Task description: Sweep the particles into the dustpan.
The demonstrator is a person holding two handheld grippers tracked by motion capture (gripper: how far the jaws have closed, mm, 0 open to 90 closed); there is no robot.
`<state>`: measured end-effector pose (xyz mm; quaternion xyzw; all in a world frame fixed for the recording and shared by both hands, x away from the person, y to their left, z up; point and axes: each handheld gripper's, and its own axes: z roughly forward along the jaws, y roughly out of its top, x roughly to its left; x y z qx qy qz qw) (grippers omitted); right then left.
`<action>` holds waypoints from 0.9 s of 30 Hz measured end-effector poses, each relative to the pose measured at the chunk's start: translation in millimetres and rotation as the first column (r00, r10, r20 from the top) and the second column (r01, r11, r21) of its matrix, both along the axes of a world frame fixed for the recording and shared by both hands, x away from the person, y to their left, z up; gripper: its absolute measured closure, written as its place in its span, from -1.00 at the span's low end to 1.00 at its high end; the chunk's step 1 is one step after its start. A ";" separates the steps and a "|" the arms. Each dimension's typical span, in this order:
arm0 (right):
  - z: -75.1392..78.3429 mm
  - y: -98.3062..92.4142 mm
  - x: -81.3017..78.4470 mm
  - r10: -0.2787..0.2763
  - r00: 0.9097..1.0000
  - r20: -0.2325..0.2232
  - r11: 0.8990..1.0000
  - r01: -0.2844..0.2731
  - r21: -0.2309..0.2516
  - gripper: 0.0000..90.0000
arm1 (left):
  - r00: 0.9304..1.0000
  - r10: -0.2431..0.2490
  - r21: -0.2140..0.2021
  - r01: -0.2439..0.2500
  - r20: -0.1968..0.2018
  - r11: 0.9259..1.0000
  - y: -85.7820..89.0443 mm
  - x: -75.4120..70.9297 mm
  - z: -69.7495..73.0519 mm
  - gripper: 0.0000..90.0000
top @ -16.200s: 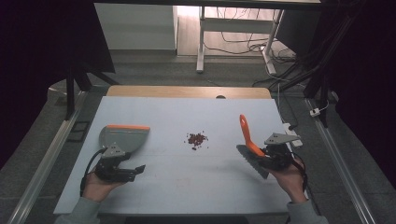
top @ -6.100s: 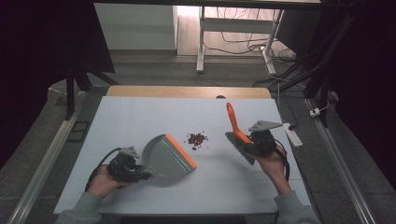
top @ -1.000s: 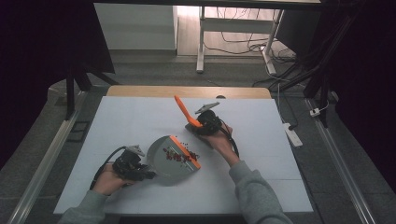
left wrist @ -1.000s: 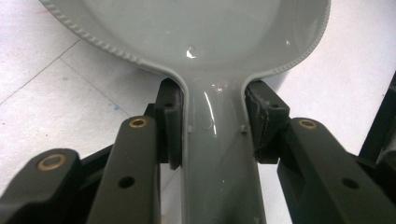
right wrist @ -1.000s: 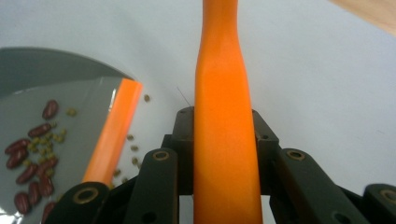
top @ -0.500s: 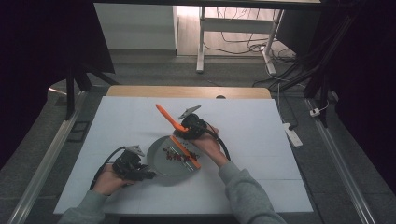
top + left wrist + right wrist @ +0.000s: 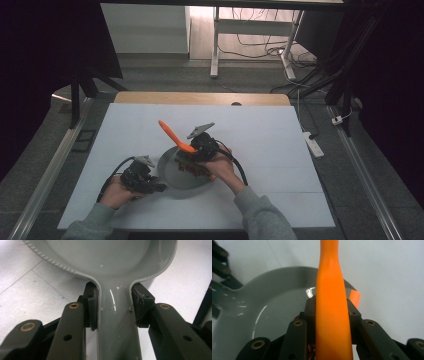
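Dustpan (image 7: 180, 172) grey glossy plastic, ribbed rim; brush handle (image 7: 333, 305) smooth orange

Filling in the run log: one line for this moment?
left gripper: shut on dustpan handle | right gripper: shut on orange brush | crumbs: in dustpan

high view: looking forward and down over the counter (image 7: 280, 150) | left claw (image 7: 113, 311) camera: sitting close behind its jaws | right claw (image 7: 332, 312) camera: likewise | all sharing the grey dustpan (image 7: 175, 172)

White power strip (image 7: 314, 145) lies on the floor right of the table (image 7: 280, 150); cables, apparently loose, trail behind.
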<state>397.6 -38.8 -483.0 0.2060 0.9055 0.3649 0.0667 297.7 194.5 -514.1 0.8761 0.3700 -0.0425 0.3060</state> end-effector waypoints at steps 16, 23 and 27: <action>6.6 -39.9 24.9 -0.163 0.985 0.058 0.987 0.161 0.022 0.57 | 1.000 0.003 0.011 -0.003 0.012 1.000 -1.1 -4.0 1.5 0.37; 4.1 -50.1 34.9 -0.199 0.977 0.073 0.980 0.201 -0.014 0.57 | 1.000 0.005 0.012 -0.005 0.011 1.000 -1.3 -4.0 0.7 0.37; -2.4 -52.0 38.7 -0.216 0.974 0.070 0.974 0.220 -0.047 0.57 | 1.000 0.005 0.011 -0.005 0.011 1.000 -1.3 -3.9 0.7 0.37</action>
